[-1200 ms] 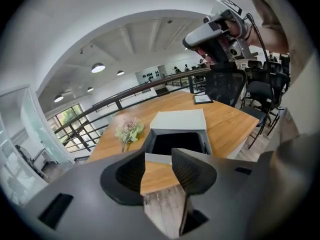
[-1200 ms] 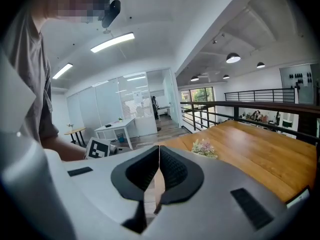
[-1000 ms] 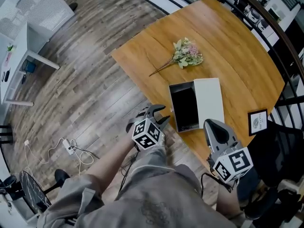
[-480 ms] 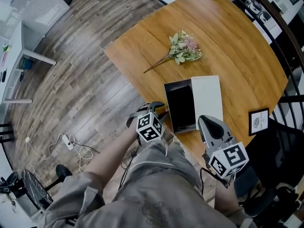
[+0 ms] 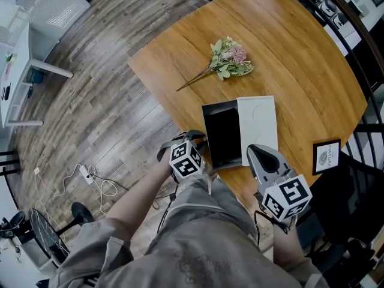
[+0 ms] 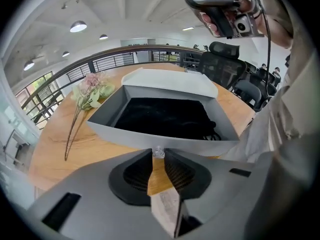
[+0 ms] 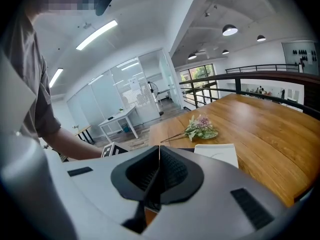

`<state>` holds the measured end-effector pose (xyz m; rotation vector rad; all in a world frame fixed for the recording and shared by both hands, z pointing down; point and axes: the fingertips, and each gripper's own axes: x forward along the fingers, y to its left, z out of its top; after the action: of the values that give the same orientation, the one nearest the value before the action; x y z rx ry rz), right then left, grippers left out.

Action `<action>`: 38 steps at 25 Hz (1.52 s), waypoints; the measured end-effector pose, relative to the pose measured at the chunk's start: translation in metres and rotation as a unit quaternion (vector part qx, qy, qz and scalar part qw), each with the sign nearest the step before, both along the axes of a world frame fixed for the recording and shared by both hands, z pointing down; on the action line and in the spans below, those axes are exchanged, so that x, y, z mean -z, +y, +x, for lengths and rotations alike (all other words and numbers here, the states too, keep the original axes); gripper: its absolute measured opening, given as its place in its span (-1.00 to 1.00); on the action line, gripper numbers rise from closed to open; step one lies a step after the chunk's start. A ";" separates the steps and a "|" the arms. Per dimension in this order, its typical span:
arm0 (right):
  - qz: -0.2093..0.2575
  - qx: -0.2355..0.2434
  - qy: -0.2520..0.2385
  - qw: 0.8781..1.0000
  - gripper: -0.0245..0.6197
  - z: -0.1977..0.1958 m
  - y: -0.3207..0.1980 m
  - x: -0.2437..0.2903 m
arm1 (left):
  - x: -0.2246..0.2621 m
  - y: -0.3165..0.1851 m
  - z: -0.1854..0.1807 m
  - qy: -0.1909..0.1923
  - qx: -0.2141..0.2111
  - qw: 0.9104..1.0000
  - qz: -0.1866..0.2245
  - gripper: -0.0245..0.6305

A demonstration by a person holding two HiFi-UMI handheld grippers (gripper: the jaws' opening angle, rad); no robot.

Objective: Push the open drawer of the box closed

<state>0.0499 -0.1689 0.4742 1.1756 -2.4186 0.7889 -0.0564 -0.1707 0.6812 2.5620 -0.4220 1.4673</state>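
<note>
A white box (image 5: 258, 123) lies on the wooden table (image 5: 300, 59), and its grey drawer (image 5: 223, 134) with a black lining stands pulled out toward me. In the left gripper view the drawer's front wall (image 6: 160, 138) fills the middle, with a small clear knob (image 6: 158, 152) on it. My left gripper (image 5: 193, 138) (image 6: 158, 154) is right at that front; its jaws are closing, with the knob between their tips and no firm press visible. My right gripper (image 5: 257, 152) (image 7: 159, 148) hovers near the box's close corner, shut and holding nothing.
A small bunch of dried flowers (image 5: 227, 59) lies farther out on the table. A framed card (image 5: 327, 155) stands at the table's right edge, beside a black chair (image 5: 354, 197). The table's near edge runs just under the drawer. A cable (image 5: 90, 179) lies on the floor to the left.
My left gripper's jaws have narrowed from wide apart to a slim gap, and it has edged up to the drawer front. The right gripper has hardly moved.
</note>
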 end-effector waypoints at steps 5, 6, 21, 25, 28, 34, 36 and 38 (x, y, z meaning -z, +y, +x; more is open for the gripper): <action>-0.002 -0.006 -0.004 1.000 -0.83 0.012 -0.001 -0.001 | 0.001 0.001 0.003 -0.026 -0.026 0.999 -0.009 -0.68; 0.000 -0.007 -0.004 1.000 -0.83 0.015 -0.001 -0.001 | 0.001 0.001 0.002 -0.030 -0.031 0.999 -0.009 -0.68; -0.013 -0.048 0.000 0.999 -0.83 0.047 0.015 -0.007 | 0.007 -0.007 0.006 -0.046 -0.065 0.997 -0.010 -0.69; -0.018 -0.053 0.002 0.998 -0.82 0.051 0.018 -0.014 | 0.003 -0.013 0.008 -0.056 -0.110 0.992 -0.004 -0.68; -0.028 -0.065 0.005 0.998 -0.83 0.056 0.020 -0.018 | -0.002 -0.019 0.009 -0.056 -0.120 0.991 -0.007 -0.68; -0.031 -0.075 0.006 0.997 -0.83 0.065 0.021 -0.023 | -0.004 -0.040 0.005 -0.046 -0.069 0.996 -0.022 -0.69; -0.033 -0.078 0.007 0.996 -0.82 0.066 0.021 -0.023 | -0.003 -0.040 0.006 -0.051 -0.080 0.995 -0.012 -0.69; -0.034 -0.079 0.007 0.996 -0.83 0.067 0.022 -0.024 | -0.002 -0.040 0.008 -0.053 -0.092 0.994 -0.007 -0.69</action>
<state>0.1169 -0.1474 0.4984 1.3530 -2.2897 0.8976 -0.0484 -0.2106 0.6835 2.5795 -0.1910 1.6671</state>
